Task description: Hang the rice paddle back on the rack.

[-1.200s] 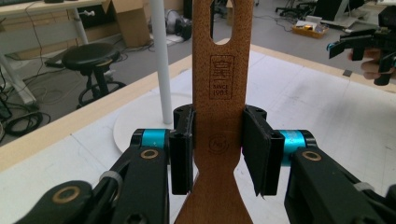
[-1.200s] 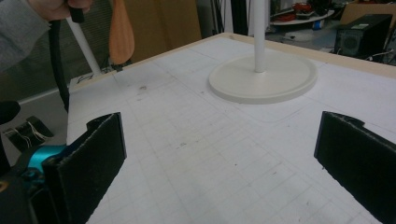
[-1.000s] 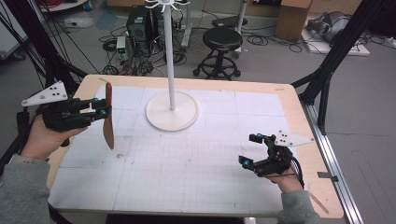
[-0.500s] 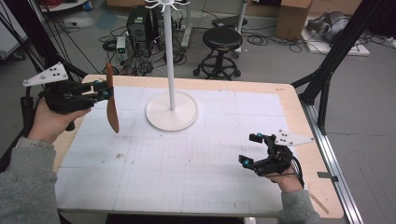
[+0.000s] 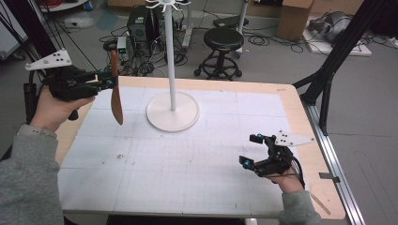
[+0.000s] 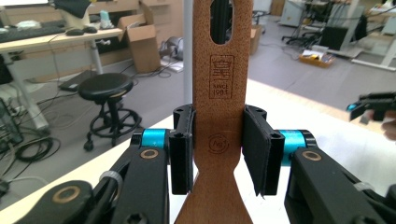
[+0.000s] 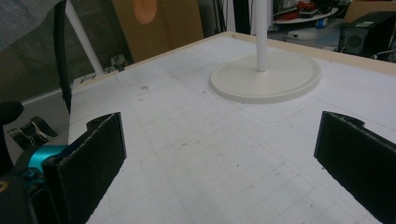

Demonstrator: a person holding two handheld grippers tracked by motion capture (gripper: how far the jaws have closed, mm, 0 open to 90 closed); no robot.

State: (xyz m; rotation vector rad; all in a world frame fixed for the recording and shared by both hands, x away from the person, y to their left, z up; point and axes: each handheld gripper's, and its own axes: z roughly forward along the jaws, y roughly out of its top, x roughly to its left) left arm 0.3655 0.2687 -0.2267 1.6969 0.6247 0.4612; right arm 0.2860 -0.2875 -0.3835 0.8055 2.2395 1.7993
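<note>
A stand (image 5: 172, 110) rises at the worktop's (image 5: 187, 178) far centre. A wooden spatula (image 5: 115, 89) hangs upright left of it, above the worktop's left edge. A stool (image 5: 224, 40) sits on the floor behind.

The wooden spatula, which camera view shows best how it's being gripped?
The left gripper view: the wooden spatula stands close up, its neck clamped between the left claw pads. The high view shows the whole spatula hanging above the table, small and edge-on. The right gripper view catches a blurred brown shape that may be it.

Matt wooden spatula (image 6: 219, 116), engraved stamp
</note>
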